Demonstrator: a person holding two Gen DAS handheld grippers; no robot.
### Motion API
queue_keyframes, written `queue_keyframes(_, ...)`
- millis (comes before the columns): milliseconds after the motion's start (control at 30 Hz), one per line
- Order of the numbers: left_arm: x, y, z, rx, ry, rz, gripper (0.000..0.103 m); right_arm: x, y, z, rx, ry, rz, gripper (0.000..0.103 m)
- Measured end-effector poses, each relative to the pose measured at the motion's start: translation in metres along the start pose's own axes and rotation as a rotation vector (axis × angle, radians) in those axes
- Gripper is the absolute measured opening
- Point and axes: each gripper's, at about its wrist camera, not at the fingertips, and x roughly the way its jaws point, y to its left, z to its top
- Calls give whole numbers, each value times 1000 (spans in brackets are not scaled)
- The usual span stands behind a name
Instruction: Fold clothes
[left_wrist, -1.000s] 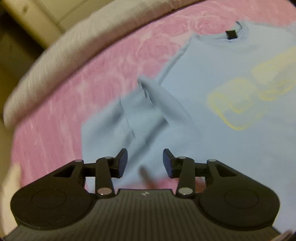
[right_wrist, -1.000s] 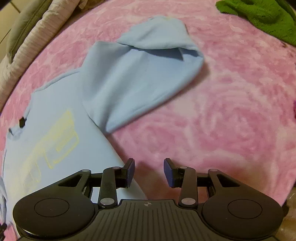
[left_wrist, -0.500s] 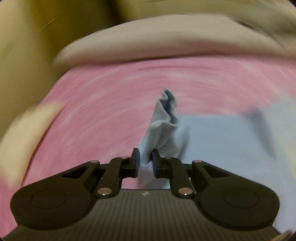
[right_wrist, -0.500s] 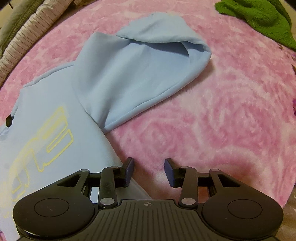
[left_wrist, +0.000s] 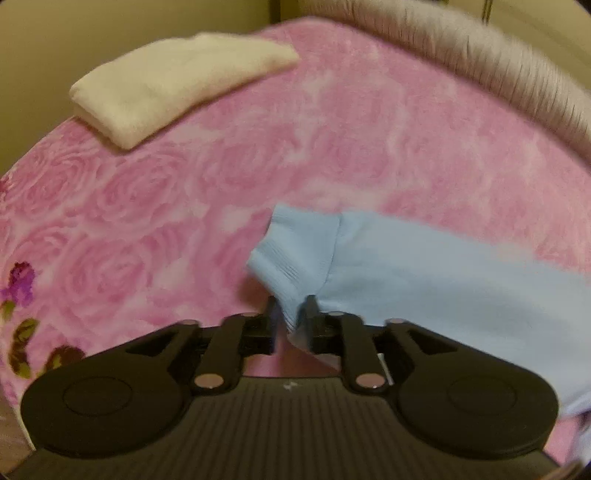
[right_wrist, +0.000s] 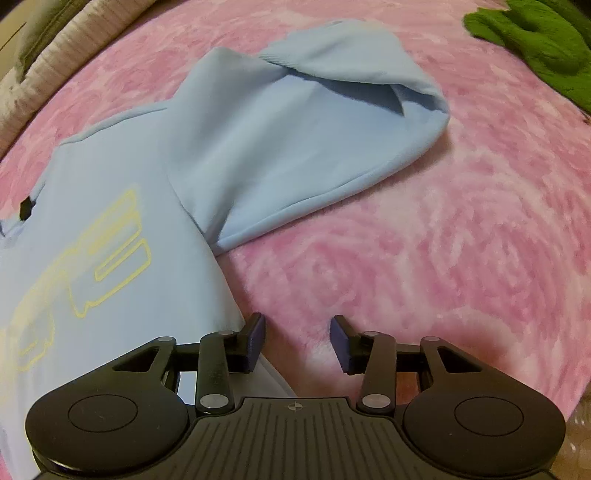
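The pink rose-pattern blanket covers pretty much everything, and the light blue sweatshirt lies flat on it, one sleeve folded back on itself. Left gripper is pinching the ribbed cuff of the other sleeve just above the blanket. Right gripper hovers spread apart beside the sweatshirt's edge, holding nothing.

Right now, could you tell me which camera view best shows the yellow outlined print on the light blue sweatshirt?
The right wrist view: the yellow outlined print lies across the light blue sweatshirt. The left wrist view shows only a plain sleeve cuff.
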Motion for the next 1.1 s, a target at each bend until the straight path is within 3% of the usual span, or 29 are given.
queue_keyframes(67, -7, -4, -6, 59, -2, 70, 45, -1, -2, -1, -26, 1, 16, 46)
queue_keyframes(200, -32, 5, -16, -15, 88, 136, 43, -9, 6, 1, -238, 8, -20, 46)
queue_keyframes(267, -48, 3, -28, -44, 128, 161, 43, -22, 9, 0, -380, -65, -70, 46)
queue_keyframes(400, -83, -36, -64, -27, 142, 62, 43, -46, 10, 11, -584, -291, -156, 46)
queue_keyframes(500, -99, -92, -88, 41, 162, -65, 43, -34, 9, 31, -705, -403, -236, 47)
queue_keyframes(633, -112, -160, -104, 111, 179, -225, 42, 16, 12, 48, -988, -438, -384, 48)
queue_keyframes(700, -116, -187, -104, 148, 172, -271, 42, 45, 12, 51, -1152, -434, -485, 48)
queue_keyframes(733, -117, -195, -103, 165, 170, -280, 42, 51, 6, 54, -1163, -437, -504, 48)
queue_keyframes(767, -117, -203, -102, 182, 168, -287, 41, 42, -12, 61, -1039, -453, -454, 48)
queue_keyframes(867, -119, -214, -99, 208, 161, -300, 41, 13, -66, 81, -663, -491, -303, 2)
queue_keyframes(1033, -118, -207, -105, 152, 194, -308, 40, -37, -159, 109, -17, -521, -43, 2)
queue_keyframes(1100, -110, -204, -110, 112, 232, -309, 40, -41, -209, 84, 313, -453, 60, 2)
